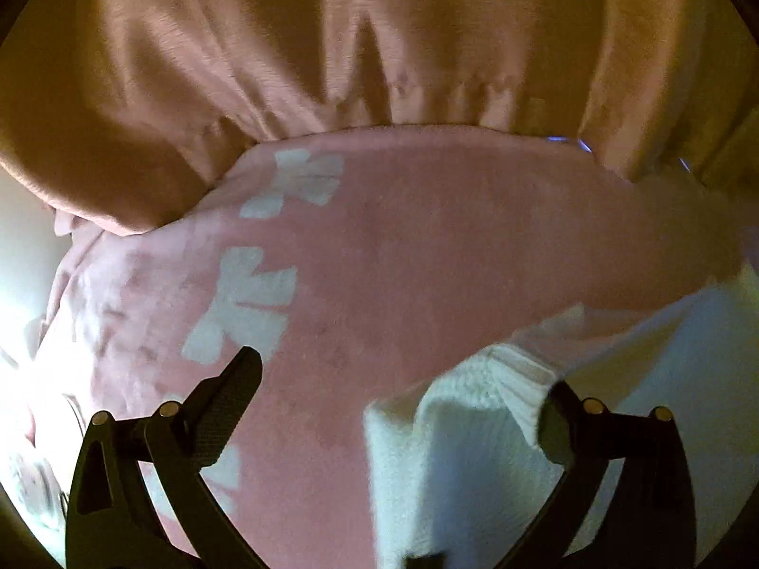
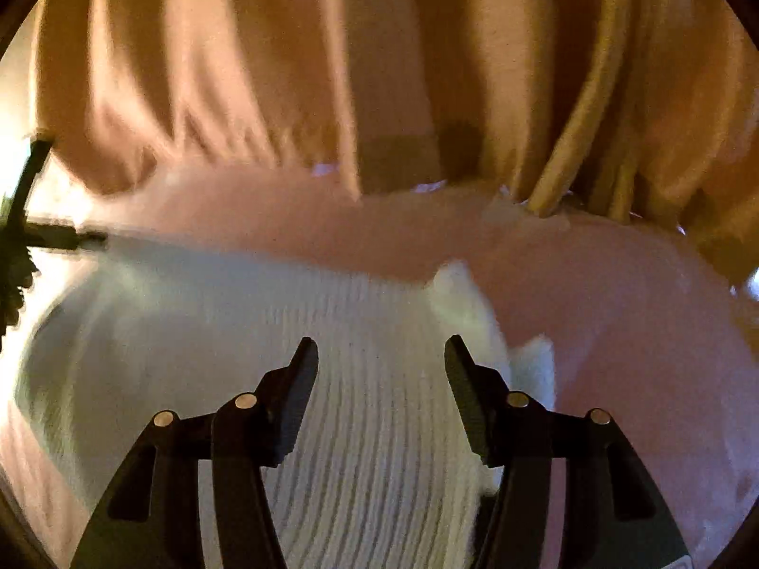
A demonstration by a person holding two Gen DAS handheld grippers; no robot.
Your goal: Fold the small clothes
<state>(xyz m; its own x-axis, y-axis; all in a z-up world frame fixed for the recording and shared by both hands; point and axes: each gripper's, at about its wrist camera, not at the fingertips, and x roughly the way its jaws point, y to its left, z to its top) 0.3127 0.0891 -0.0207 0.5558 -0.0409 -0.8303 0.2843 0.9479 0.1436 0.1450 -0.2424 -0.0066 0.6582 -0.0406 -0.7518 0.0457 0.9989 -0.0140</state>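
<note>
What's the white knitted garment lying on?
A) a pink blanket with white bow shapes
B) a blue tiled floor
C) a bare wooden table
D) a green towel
A: the white garment lies on a pink blanket printed with white bow shapes.

White garment (image 2: 379,426): ribbed knit cloth, matt, soft. Beneath it, pink blanket (image 1: 427,246): fleecy, napped cloth, matt, with pale bow prints. Beyond the blanket, orange curtain (image 1: 284,47): smooth cloth, faint sheen, pleated. Gripper fingers (image 2: 294,379): black matt plastic, pads finely textured; brass-coloured metal pins.
</note>
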